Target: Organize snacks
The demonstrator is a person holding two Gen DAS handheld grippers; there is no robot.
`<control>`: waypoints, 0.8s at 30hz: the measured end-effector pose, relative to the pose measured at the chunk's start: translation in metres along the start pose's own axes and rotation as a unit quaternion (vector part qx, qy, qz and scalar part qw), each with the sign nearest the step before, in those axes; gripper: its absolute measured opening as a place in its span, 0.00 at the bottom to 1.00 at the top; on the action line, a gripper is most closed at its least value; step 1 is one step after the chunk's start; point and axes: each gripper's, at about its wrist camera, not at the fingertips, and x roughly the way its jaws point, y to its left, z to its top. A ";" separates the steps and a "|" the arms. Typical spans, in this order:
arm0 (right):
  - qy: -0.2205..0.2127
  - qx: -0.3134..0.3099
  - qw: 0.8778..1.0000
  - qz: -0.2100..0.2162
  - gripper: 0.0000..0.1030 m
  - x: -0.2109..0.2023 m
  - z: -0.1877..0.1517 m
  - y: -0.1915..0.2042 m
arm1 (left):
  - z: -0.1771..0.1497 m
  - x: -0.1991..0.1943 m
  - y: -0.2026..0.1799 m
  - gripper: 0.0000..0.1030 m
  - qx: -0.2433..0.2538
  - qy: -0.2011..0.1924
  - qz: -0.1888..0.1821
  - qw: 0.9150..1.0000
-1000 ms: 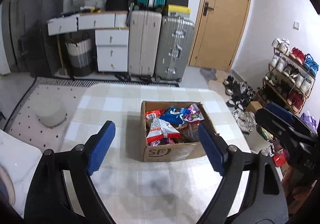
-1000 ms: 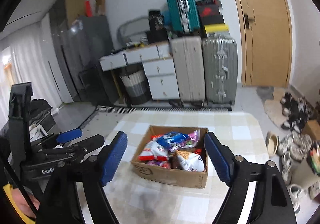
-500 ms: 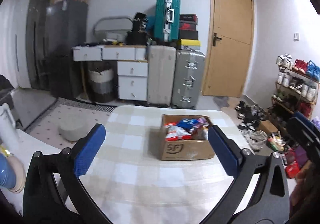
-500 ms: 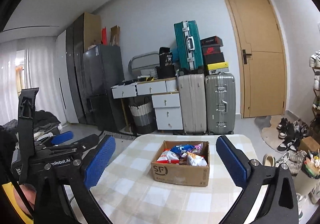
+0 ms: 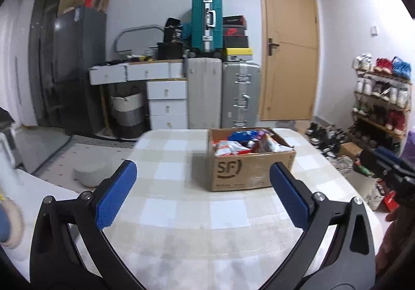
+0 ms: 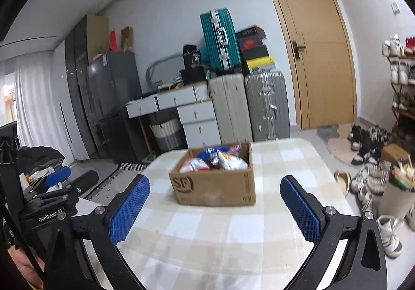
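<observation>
A: Cardboard box point(image 5: 250, 168) on the checked table point(image 5: 181, 214), open top up, snack packets point(image 5: 233, 146) heaped inside. Which way does it run?

B: Printed face turned toward me; long axis running across that face, roughly crosswise to my left gripper point(image 5: 202, 194). From my right gripper point(image 6: 214, 205) a corner of the box points nearer me.

A: Grippers?

B: Both spread wide, nothing between the blue pads point(image 6: 128, 208); each has just been opening. Both short of the box, not touching it.

A: Against a second ago?

B: Then I looked down into the box from closer; now both cameras sit lower and further back from the box, with more table before it.
</observation>
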 end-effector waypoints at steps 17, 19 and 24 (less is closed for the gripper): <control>0.034 -0.013 0.999 -0.018 0.99 0.023 -0.017 -0.015 | -0.018 0.053 0.027 0.99 -0.051 0.044 0.008 0.998; 0.031 -0.007 0.999 -0.014 0.99 0.020 -0.017 -0.016 | -0.019 0.048 0.025 0.99 -0.039 0.032 0.017 0.999; 0.038 -0.021 0.999 -0.016 0.99 0.021 -0.021 -0.013 | -0.020 0.036 0.021 0.99 -0.033 0.022 0.022 0.999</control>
